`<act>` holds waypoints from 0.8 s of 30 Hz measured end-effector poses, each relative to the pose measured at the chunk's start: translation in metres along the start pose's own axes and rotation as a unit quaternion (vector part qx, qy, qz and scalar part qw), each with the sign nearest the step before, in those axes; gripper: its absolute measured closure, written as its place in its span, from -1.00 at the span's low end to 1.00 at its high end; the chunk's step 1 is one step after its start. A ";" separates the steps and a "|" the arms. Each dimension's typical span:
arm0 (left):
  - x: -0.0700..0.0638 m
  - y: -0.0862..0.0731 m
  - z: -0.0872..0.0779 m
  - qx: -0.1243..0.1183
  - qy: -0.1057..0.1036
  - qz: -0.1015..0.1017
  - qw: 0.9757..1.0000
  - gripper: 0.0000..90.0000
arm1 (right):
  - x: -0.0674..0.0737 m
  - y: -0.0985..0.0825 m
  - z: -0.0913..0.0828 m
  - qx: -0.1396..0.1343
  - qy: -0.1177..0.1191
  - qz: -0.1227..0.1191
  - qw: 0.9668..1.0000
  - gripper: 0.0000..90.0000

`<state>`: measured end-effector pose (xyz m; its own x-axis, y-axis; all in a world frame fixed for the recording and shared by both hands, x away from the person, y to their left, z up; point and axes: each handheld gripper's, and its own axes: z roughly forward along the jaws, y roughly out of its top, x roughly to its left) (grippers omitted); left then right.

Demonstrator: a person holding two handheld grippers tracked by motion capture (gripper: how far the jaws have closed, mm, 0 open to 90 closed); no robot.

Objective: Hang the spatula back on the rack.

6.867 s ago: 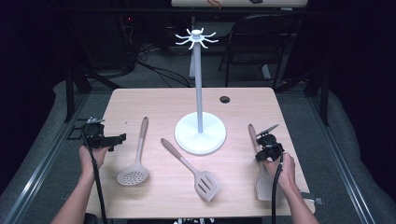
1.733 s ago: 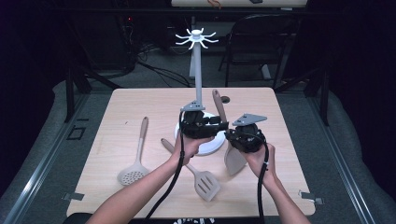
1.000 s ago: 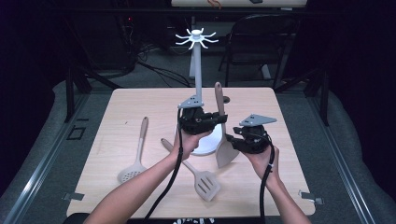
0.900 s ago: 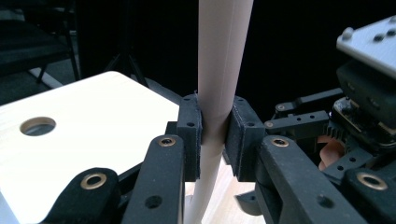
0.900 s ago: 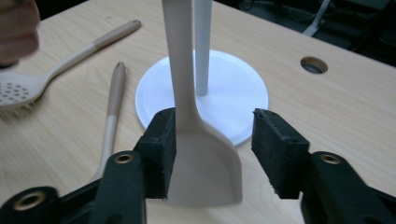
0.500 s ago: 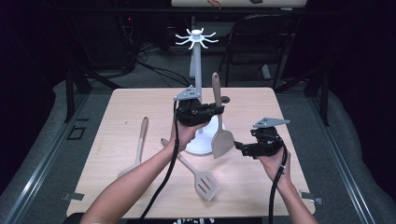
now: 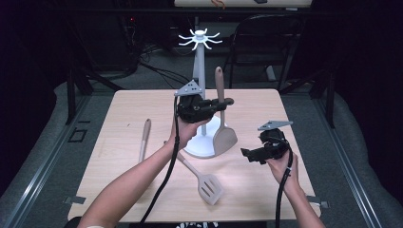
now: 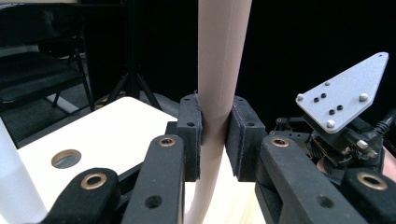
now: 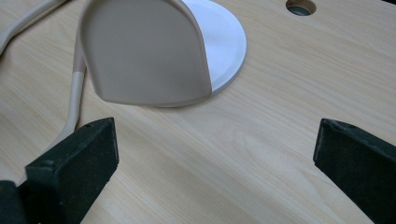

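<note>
My left gripper (image 7: 223,102) is shut on the handle of a beige solid spatula (image 7: 219,85), which it holds upright in front of the white hook stand (image 7: 199,40). The blade (image 7: 224,140) hangs just above the stand's round base (image 7: 202,148). In the left gripper view both pads (image 8: 194,135) press on the handle (image 8: 219,70). My right gripper (image 7: 247,154) hovers low over the table to the right of the blade. Its jaws have just been opening and stand wide with nothing between them (image 9: 215,149). Ahead of them are the blade (image 9: 144,51) and the base (image 9: 226,42).
A slotted spatula (image 7: 202,179) lies on the wooden table (image 7: 285,109) in front of the stand. A skimmer's handle (image 7: 144,140) lies at the left, partly behind my left forearm. A small hole (image 9: 301,7) sits in the tabletop beyond the base. A chair (image 7: 266,42) stands behind the table.
The right gripper has drawn away from the spatula blade toward the right and opened wide. The left gripper has raised the spatula a little beside the stand's pole.
</note>
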<state>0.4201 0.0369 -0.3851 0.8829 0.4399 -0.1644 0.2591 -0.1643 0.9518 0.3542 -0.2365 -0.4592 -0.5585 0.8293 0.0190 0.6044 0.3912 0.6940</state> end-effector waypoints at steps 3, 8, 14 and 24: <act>0.000 0.004 -0.001 0.001 0.002 0.003 1.000 0.72 | 0.000 -0.001 0.002 -0.008 0.006 0.009 1.000 -1.00; 0.001 0.009 -0.003 0.000 0.003 0.007 1.000 0.72 | 0.001 0.000 0.003 -0.005 0.006 0.006 1.000 -1.00; 0.003 0.015 -0.005 -0.004 0.004 0.006 1.000 0.72 | 0.000 0.000 0.005 -0.003 0.010 0.007 1.000 -1.00; 0.005 0.027 -0.008 -0.007 0.005 0.005 1.000 0.72 | 0.000 -0.001 0.009 0.007 0.013 0.004 1.000 -1.00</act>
<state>0.4284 0.0415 -0.3581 0.8813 0.4477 -0.1512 0.2436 -0.1561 0.9572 0.3590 -0.2331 -0.4661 -0.5674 0.8223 0.0438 0.6169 0.3893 0.6840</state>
